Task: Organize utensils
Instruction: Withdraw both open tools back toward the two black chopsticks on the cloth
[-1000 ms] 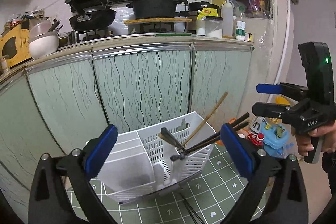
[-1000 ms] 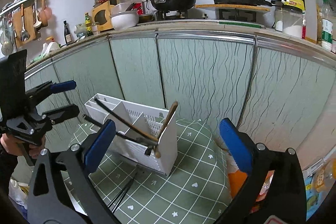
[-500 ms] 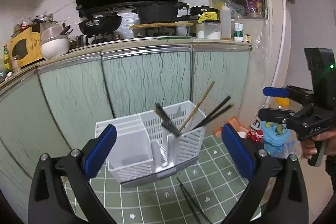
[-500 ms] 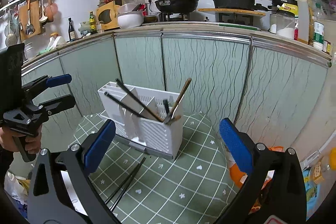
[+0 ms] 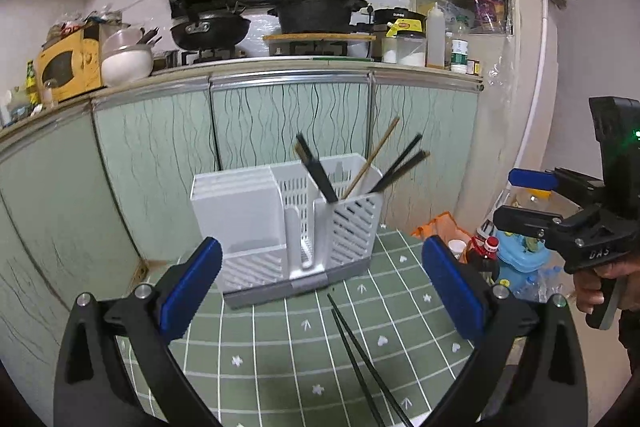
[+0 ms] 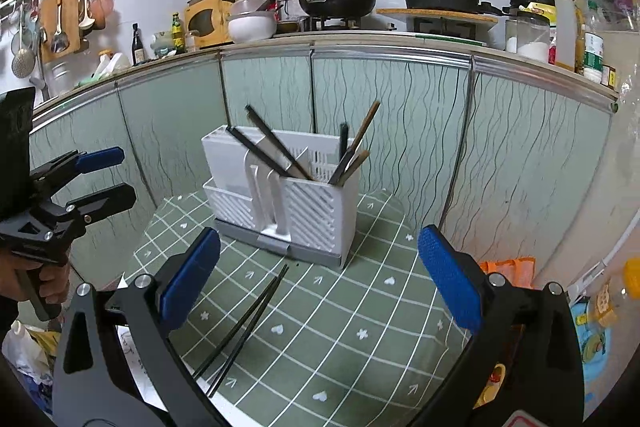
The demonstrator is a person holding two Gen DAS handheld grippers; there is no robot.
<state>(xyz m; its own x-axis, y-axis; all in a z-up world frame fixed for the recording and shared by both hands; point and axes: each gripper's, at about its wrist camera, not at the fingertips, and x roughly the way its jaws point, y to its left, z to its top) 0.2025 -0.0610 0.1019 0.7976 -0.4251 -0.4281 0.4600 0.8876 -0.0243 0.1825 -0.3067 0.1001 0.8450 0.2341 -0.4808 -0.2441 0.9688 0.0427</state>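
A white slotted utensil holder (image 5: 280, 227) (image 6: 280, 195) stands on a green patterned mat (image 5: 280, 359) (image 6: 340, 319). Black chopsticks (image 5: 396, 167) (image 6: 272, 147) and a wooden one (image 5: 372, 157) (image 6: 364, 131) lean out of its compartments. A pair of black chopsticks (image 5: 360, 359) (image 6: 244, 323) lies loose on the mat in front of it. My left gripper (image 5: 320, 291) (image 6: 100, 179) is open and holds nothing, hanging short of the holder. My right gripper (image 6: 320, 279) (image 5: 516, 197) is open too, off to the right, held by a hand (image 5: 596, 287).
Green cabinet doors (image 5: 288, 123) rise right behind the mat. The counter above carries a wok (image 5: 208, 31), a black pot (image 5: 316, 13), a white bowl (image 5: 126, 61) and bottles. Bottles and a blue toy (image 5: 516, 255) sit on the floor at the right.
Both grippers have pulled back and up from the holder, so it looks smaller and upright. The loose chopsticks on the mat have come fully into view. Both stay open.
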